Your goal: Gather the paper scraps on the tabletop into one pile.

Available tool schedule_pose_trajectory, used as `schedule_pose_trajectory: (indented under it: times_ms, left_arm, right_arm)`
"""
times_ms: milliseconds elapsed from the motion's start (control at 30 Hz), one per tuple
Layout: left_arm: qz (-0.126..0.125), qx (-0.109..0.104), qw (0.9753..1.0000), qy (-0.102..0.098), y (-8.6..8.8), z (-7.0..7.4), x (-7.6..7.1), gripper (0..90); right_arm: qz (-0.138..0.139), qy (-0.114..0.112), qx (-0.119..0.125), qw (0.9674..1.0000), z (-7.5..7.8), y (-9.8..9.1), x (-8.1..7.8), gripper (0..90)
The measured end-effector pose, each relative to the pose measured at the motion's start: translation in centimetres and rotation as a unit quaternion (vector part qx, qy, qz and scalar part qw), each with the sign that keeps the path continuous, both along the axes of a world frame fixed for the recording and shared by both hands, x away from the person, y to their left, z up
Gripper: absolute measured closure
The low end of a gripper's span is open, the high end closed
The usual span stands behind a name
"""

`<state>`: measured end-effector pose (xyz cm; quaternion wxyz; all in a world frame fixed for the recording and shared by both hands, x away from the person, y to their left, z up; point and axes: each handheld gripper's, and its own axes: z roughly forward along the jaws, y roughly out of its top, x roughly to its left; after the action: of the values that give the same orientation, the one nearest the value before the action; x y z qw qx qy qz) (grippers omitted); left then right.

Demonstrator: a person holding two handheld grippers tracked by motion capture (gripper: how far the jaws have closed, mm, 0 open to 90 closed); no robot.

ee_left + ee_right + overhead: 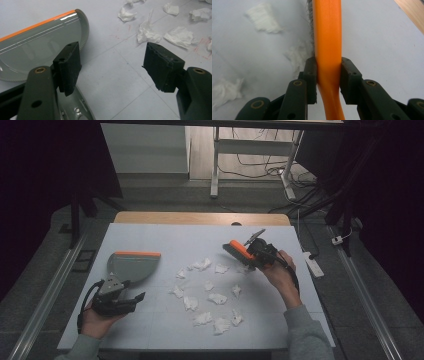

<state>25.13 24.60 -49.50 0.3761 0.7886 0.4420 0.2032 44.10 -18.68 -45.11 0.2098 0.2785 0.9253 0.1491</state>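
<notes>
Pale surface (150, 235), dustpan at left, brush at right, paper scraps between.
High view: left gripper (131, 301) just behind grey dustpan (132, 265); right gripper (255, 254) holds orange brush (237, 251) tilted over far scraps (202, 265). Left gripper view: jaws wide apart, nothing between them, dustpan (37, 47) beside the left jaw, scraps (150, 35) ahead. Right gripper view: jaws clamped on the brush handle (328, 50), bristles near a scrap (297, 55).
</notes>
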Motion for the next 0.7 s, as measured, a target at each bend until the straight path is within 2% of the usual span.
schedule_pose_trajectory:
  times_ms: [67, 200, 267, 333, 400, 533, 633, 700]
  left_arm:
    - [0.001, -0.001, 1.0000, 0.001, 0.0, 0.0, 0.1, 30.4]
    - [-0.002, -0.003, 1.0000, 0.000, 0.0, 0.0, 0.2, 30.4]
    - [-0.004, -0.003, 1.0000, 0.000, -0.1, 0.0, 0.3, 30.4]
    - [-0.007, -0.001, 1.0000, 0.001, -0.2, 0.0, 0.4, 30.4]
    - [-0.009, -0.001, 1.0000, 0.002, -0.3, 0.0, 0.5, 30.4]
    - [-0.009, -0.006, 0.9999, -0.001, -0.2, 0.2, 0.4, 30.3]
    - [-0.009, -0.006, 0.9999, -0.001, -0.2, 0.3, 0.5, 30.4]
    - [-0.009, -0.006, 0.9999, 0.000, -0.2, 0.2, 0.5, 30.4]
  right_arm:
    - [0.011, 0.002, -0.005, 0.9999, 0.0, 0.6, -0.5, 70.0]
    - [0.039, 0.027, 0.023, 0.9986, 0.1, 1.3, -1.5, 70.2]
    - [0.052, 0.045, 0.042, 0.9967, 0.3, 1.5, -2.0, 70.2]
    - [0.072, 0.070, 0.071, 0.9924, 0.5, 1.6, -2.4, 70.2]
    - [0.074, 0.066, 0.086, 0.9913, 1.0, 1.4, -2.6, 70.2]
    - [0.052, 0.031, 0.099, 0.9932, 2.1, 0.6, -2.4, 70.1]
    - [0.042, 0.017, 0.102, 0.9937, 2.3, 0.5, -1.5, 70.1]
    - [0.038, 0.022, 0.095, 0.9945, 2.2, 0.9, -0.3, 70.1]
